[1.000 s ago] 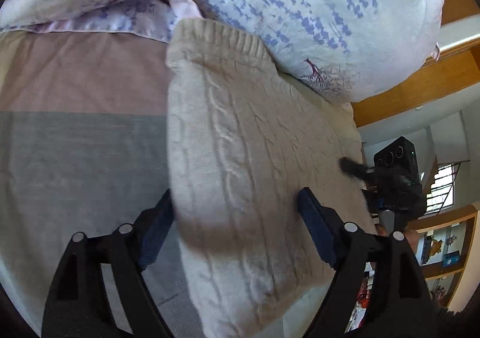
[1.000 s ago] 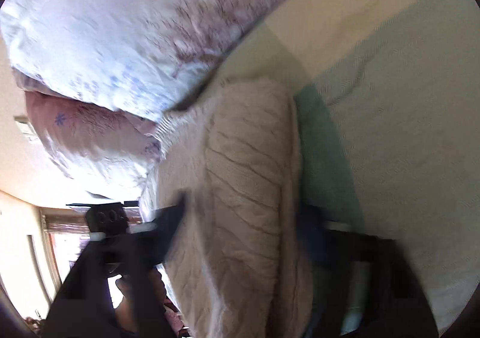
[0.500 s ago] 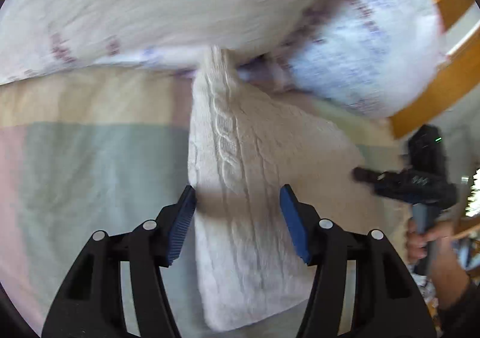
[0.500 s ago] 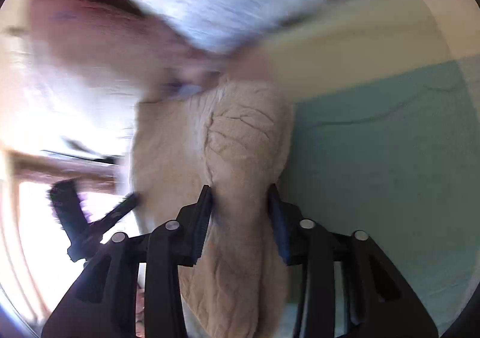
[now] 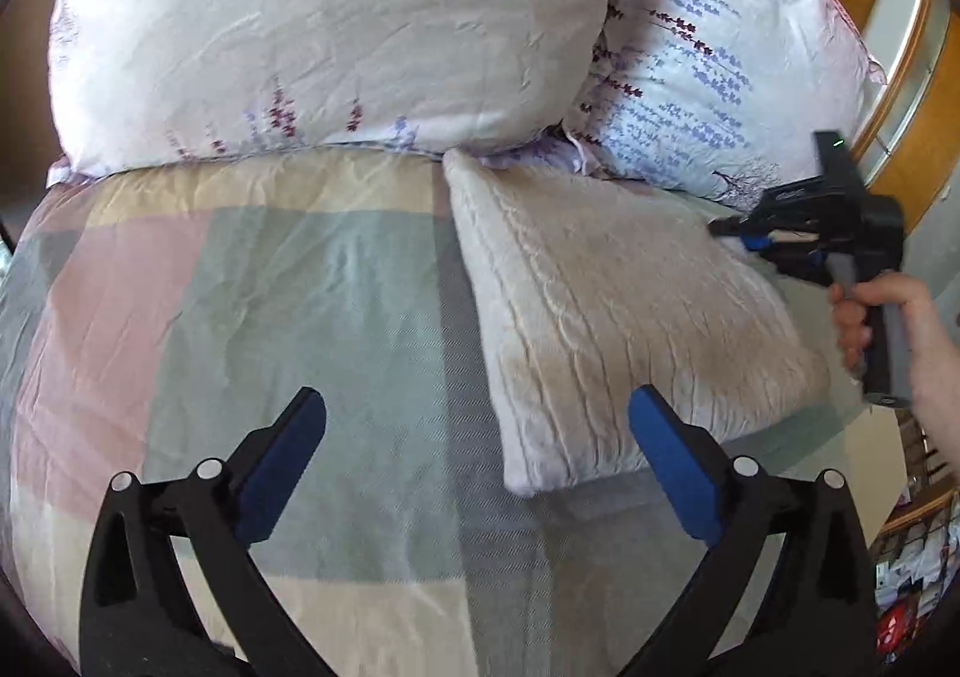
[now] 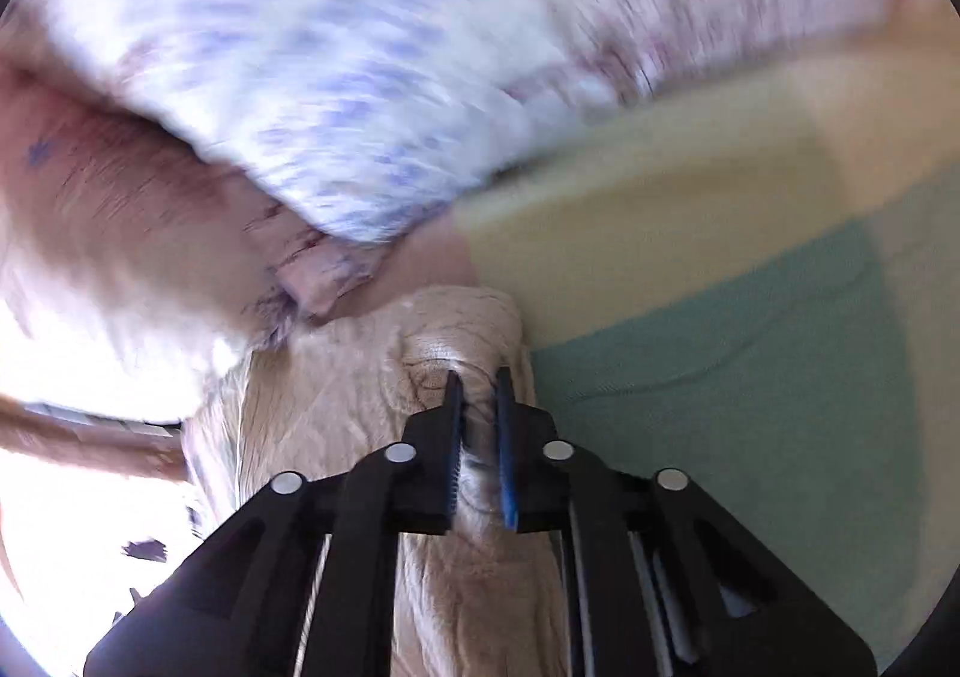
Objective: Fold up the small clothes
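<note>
A folded cream cable-knit sweater (image 5: 624, 311) lies on the checked bed cover, its far corner against the pillows. My left gripper (image 5: 477, 455) is open and empty, held back above the cover just left of the sweater's near corner. My right gripper (image 6: 477, 395) is shut on a fold of the sweater (image 6: 438, 371), which bunches between the blue pads. In the left wrist view the right gripper (image 5: 756, 233) reaches in from the right over the sweater's far right edge, held by a hand.
Two floral pillows (image 5: 336, 29) (image 5: 714, 83) stand at the head of the bed behind the sweater. The pastel checked bed cover (image 5: 252, 311) spreads to the left. A wooden bed frame (image 5: 900, 149) and shelves lie to the right.
My left gripper has pulled back off the sweater and opened wider. My right gripper has closed from open to shut on a fold of the sweater.
</note>
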The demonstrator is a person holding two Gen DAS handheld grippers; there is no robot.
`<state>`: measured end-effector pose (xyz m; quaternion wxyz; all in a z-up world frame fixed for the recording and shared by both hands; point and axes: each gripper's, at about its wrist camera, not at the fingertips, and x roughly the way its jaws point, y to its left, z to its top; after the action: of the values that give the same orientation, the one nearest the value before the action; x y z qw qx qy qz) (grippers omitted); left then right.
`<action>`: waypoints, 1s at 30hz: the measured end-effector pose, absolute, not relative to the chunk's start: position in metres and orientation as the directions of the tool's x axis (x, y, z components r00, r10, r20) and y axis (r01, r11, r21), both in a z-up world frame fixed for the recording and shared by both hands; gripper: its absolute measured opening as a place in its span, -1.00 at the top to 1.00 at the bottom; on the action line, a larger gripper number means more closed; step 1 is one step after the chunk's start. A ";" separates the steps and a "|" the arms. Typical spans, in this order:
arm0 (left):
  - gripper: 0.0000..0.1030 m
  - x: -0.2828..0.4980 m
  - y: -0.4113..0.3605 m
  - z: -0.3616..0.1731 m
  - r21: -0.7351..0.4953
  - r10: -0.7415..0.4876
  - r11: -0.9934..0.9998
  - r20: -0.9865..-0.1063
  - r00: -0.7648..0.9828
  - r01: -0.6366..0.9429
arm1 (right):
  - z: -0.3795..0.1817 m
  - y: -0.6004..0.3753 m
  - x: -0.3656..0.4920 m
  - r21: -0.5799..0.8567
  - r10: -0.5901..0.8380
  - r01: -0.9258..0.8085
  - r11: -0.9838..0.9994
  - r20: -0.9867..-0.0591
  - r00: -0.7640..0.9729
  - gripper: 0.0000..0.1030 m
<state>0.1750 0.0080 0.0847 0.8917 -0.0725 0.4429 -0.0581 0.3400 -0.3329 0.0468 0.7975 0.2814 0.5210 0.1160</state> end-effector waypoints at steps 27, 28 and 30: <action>-0.96 0.097 -0.042 0.015 0.031 0.020 0.999 -0.823 0.568 0.009 | 0.004 -0.263 0.104 0.128 0.153 -0.085 0.988 -0.787 0.598 -0.85; -0.96 0.097 -0.043 0.014 0.042 0.025 0.999 -0.820 0.572 0.017 | 0.004 -0.262 0.101 0.121 0.153 -0.094 0.988 -0.791 0.593 -0.93; -0.97 0.096 -0.041 0.014 0.036 0.018 0.999 -0.814 0.580 0.019 | 0.001 -0.257 0.099 0.091 0.137 -0.108 0.990 -0.797 0.589 -0.97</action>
<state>0.0963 -0.0415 0.0141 0.8887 0.0203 0.4580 -0.0004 0.0991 -0.2566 0.0014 0.8911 0.0167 0.4483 0.0688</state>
